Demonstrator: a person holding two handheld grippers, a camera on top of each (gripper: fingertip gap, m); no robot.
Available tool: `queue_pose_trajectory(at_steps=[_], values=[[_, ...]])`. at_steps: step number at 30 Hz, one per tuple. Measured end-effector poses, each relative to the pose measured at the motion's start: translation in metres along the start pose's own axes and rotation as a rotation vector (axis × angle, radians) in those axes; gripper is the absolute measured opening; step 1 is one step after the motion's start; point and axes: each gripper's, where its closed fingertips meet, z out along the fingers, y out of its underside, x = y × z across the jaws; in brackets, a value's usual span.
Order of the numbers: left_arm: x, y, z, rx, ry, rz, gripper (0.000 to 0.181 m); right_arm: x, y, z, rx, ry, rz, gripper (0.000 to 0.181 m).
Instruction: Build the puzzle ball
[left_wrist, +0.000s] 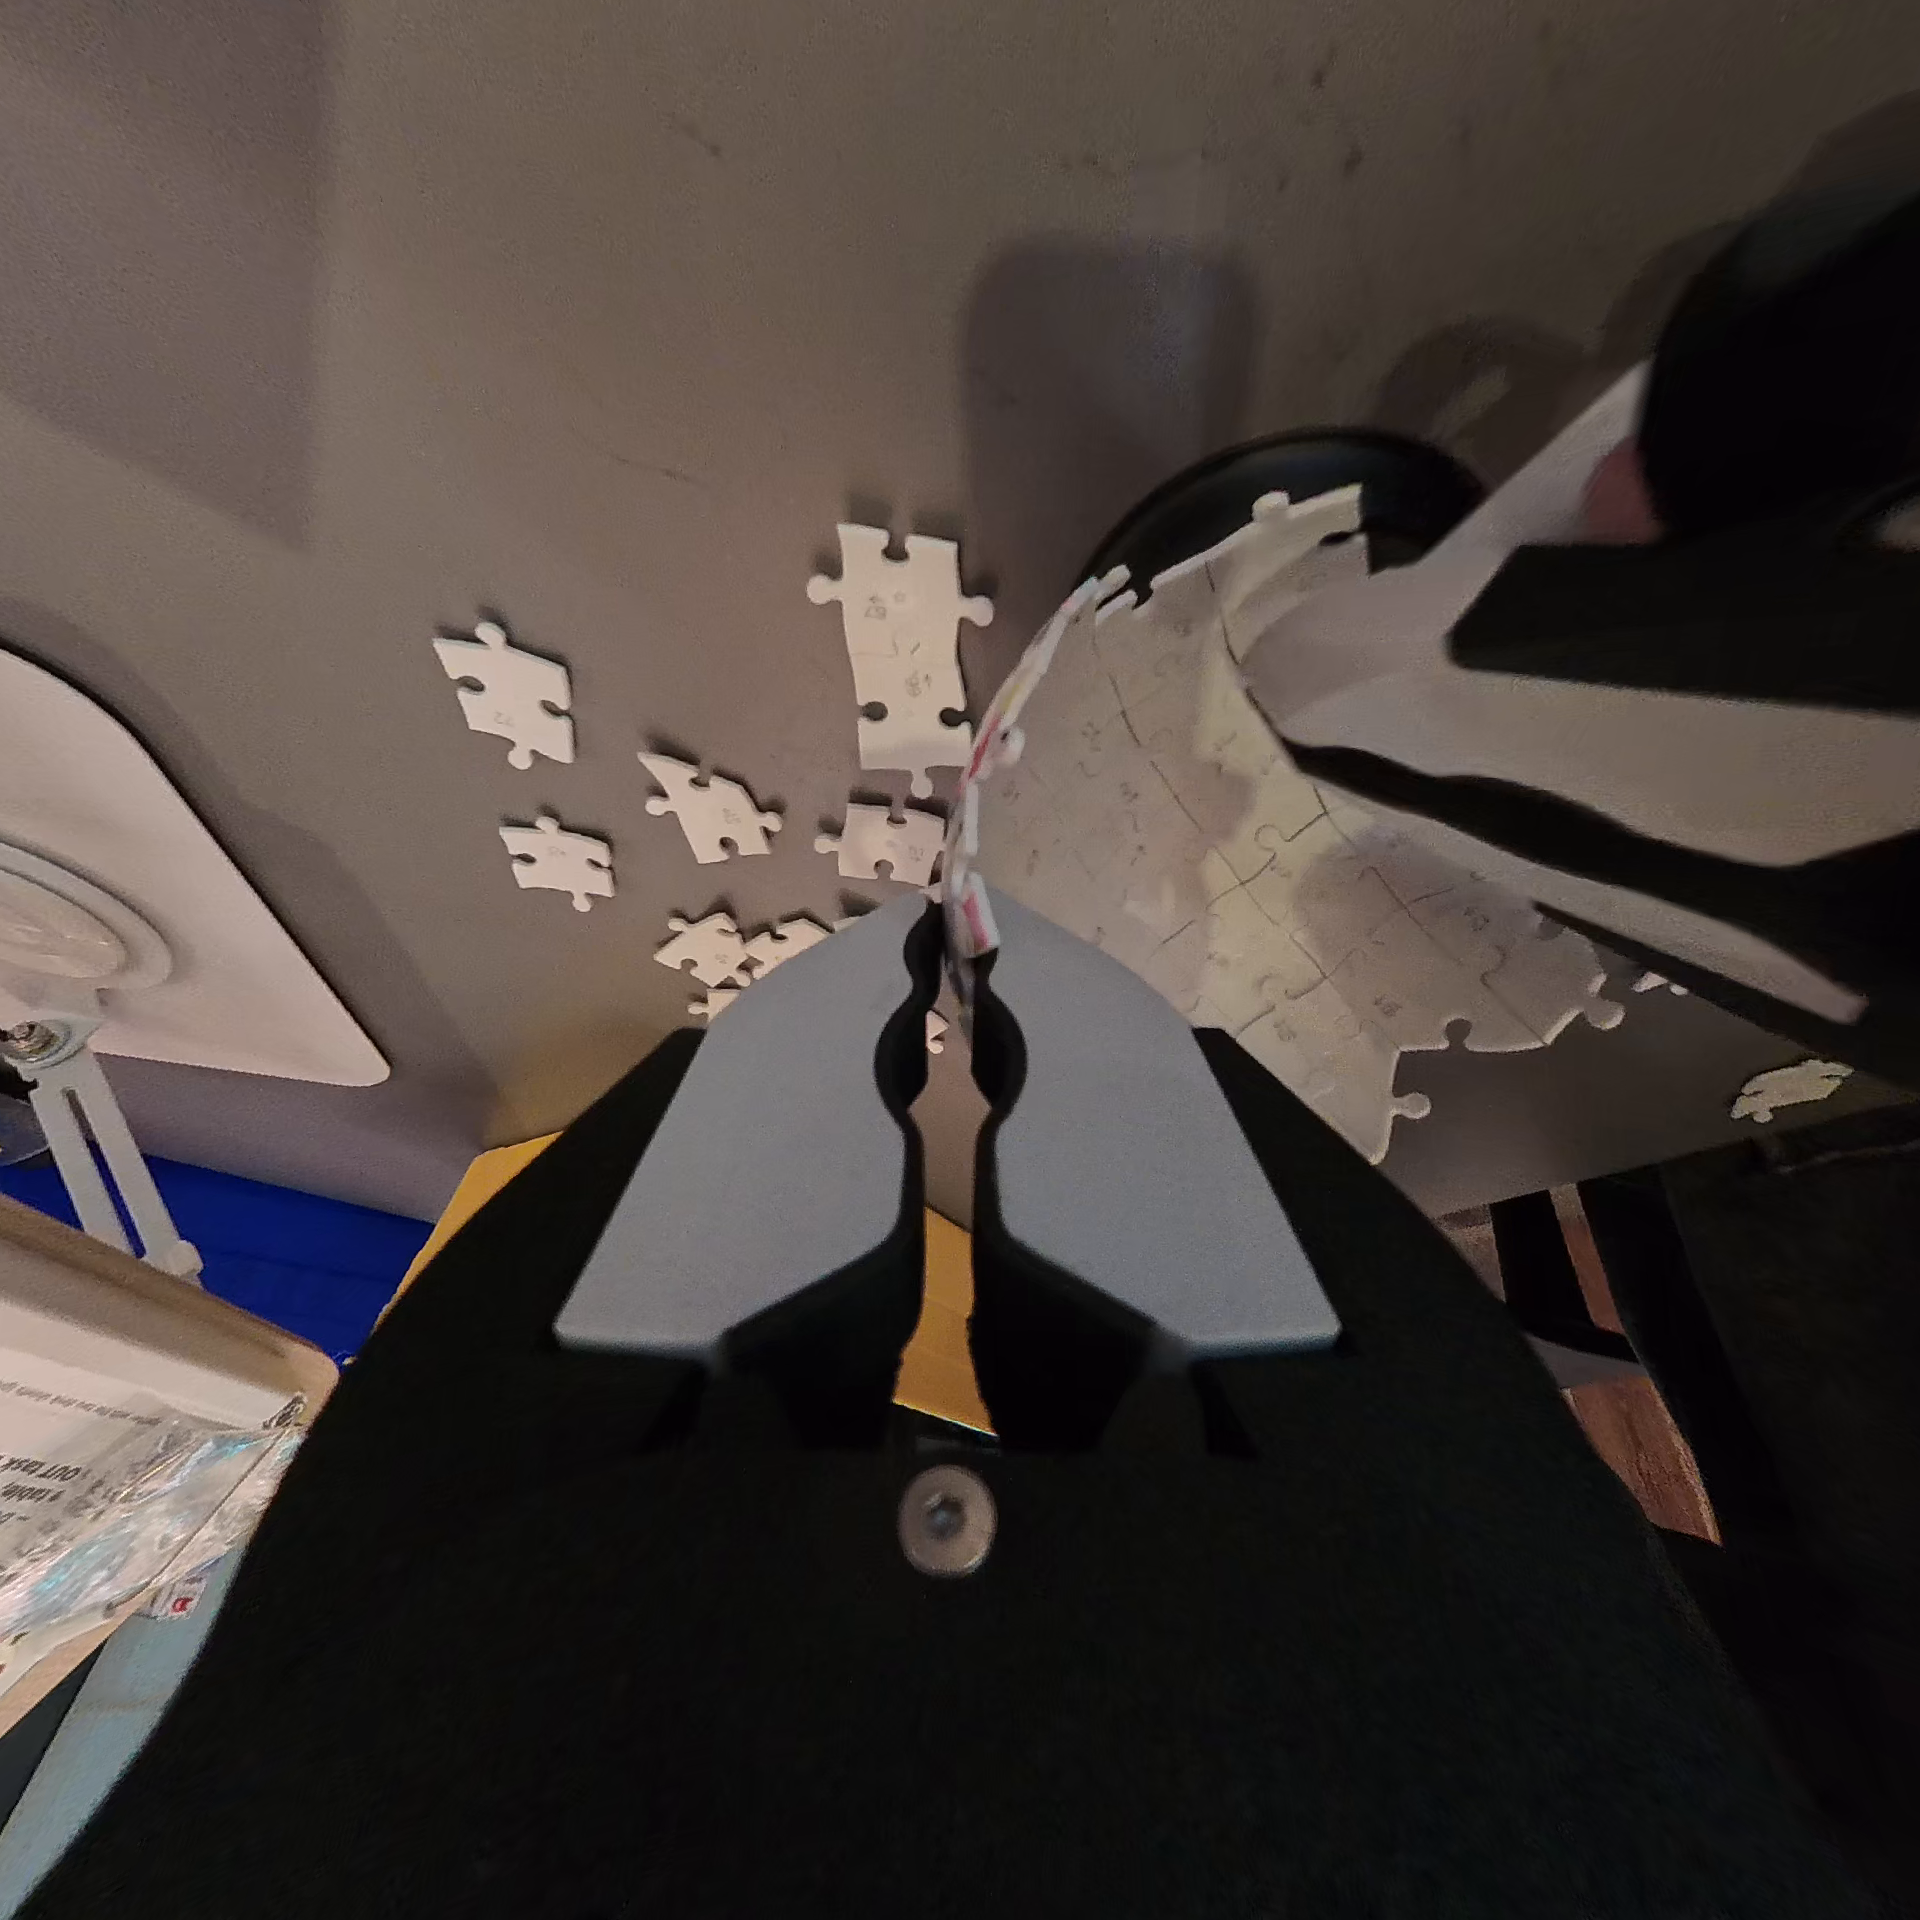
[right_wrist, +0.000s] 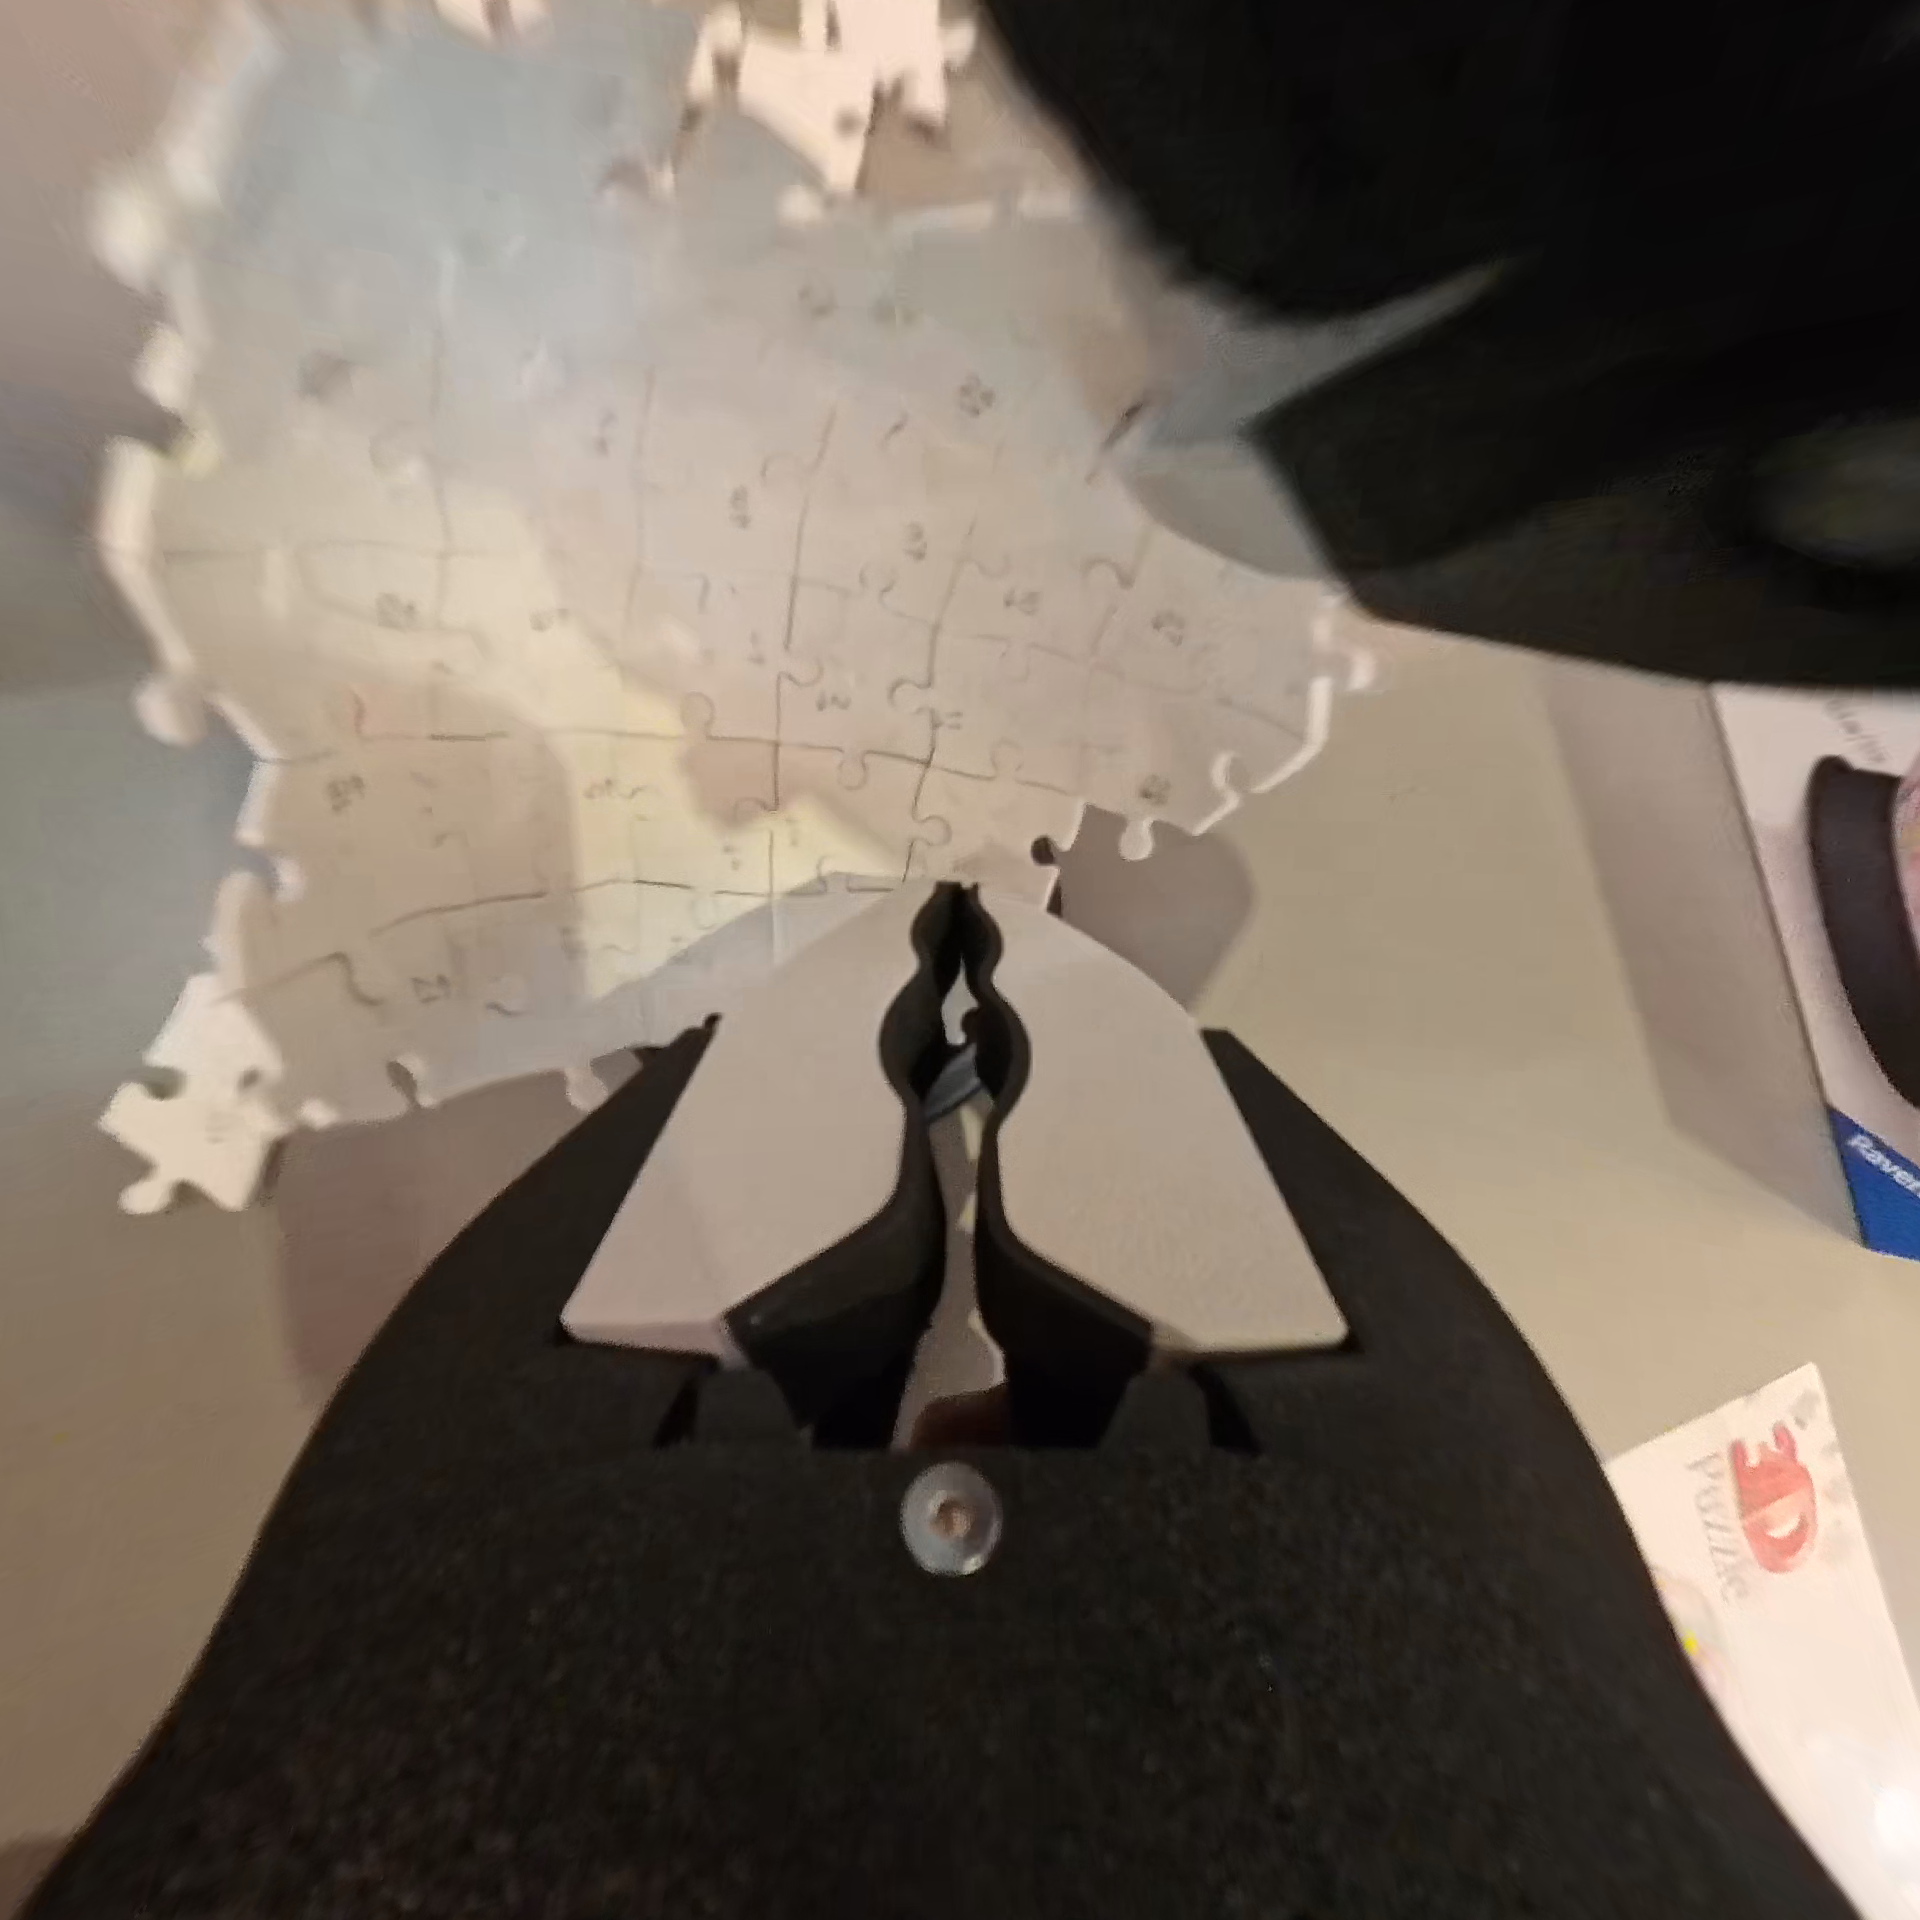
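Left tool (left_wrist: 961, 935) pinched narrow on the edge of the curved shell (left_wrist: 1195, 831), which is held clear of the counter (left_wrist: 520, 364). Right tool (right_wrist: 958, 902) likewise closed on the shell's (right_wrist: 675, 623) lower rim; white inner side with faint markings faces the camera. Just beyond the left tool, loose pieces (left_wrist: 717, 805) lie scattered on the counter, one joined pair (left_wrist: 904, 649) farthest. Box (right_wrist: 1870, 1039) and leaflet (right_wrist: 1756, 1558) at the right.

Both wrist views look along own fingers, close up; shared: curved puzzle shell (left_wrist: 1226, 831) (right_wrist: 665, 623), white underside.
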Motion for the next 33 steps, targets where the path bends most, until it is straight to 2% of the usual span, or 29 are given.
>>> queue_pose_trajectory(at_steps=[2,6,9,13,19,21,26,30,33], values=[[0.0,0.001,0.0,0.001,0.003,-0.002,0.002,0.0,-0.003,-0.01,0.041,-0.042,0.056,0.0],[0.0,0.0,0.0,0.003,0.003,-0.001,0.002,-0.019,0.008,-0.01,-0.011,-0.109,0.004,0.0],[0.0,-0.001,0.001,0.002,0.0,0.002,0.002,-0.02,0.0,-0.005,0.018,-0.084,-0.003,0.0],[0.001,-0.001,0.001,0.006,0.007,0.001,0.002,-0.022,0.007,0.008,-0.036,-0.083,-0.027,0.0],[0.0,-0.001,0.002,0.008,0.014,0.001,0.002,-0.018,0.008,0.006,-0.04,-0.082,-0.006,0.0],[0.001,-0.001,0.002,0.008,0.014,0.002,0.002,-0.016,0.003,-0.002,0.005,-0.091,0.024,0.0],[0.001,-0.002,0.001,0.006,0.012,0.004,0.002,-0.023,0.008,-0.015,-0.026,-0.142,0.019,0.0],[0.001,-0.003,0.001,0.007,0.006,0.007,0.002,-0.028,0.02,-0.008,-0.095,-0.16,0.013,0.0],[0.001,-0.003,0.0,0.008,0.005,0.008,0.002,-0.029,0.019,-0.007,-0.087,-0.169,0.026,0.0]])
